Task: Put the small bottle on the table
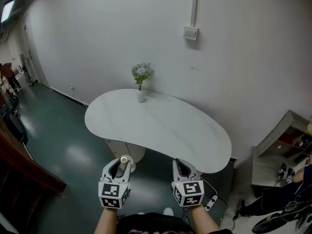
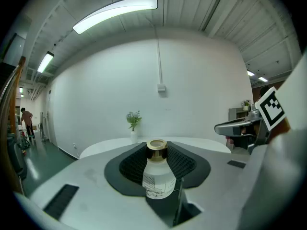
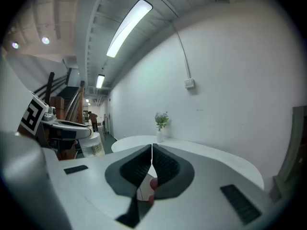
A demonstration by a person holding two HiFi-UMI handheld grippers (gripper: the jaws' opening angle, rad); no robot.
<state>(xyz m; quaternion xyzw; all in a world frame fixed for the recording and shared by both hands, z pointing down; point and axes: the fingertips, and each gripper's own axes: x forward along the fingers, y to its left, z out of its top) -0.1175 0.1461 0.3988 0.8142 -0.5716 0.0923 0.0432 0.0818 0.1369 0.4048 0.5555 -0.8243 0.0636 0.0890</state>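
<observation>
The small bottle [image 2: 158,174] is frosted white with a gold cap and a printed label. It stands upright between the ribbed pads of my left gripper [image 2: 157,164], which is shut on its body. From the head view its cap [image 1: 124,159] shows between the jaws of the left gripper [image 1: 120,167], just short of the near edge of the white kidney-shaped table [image 1: 165,128] and over the floor. My right gripper [image 1: 181,169] hangs beside it at the same height. Its pads meet with nothing between them [image 3: 151,161]. The bottle [image 3: 93,145] also shows at the left of the right gripper view.
A small white vase of flowers [image 1: 140,84] stands at the table's far edge by the wall. The table rests on a round white base [image 1: 127,152] on a dark green floor. A grey shelf unit [image 1: 285,147] stands at the right. A person [image 1: 9,76] stands far off at the left.
</observation>
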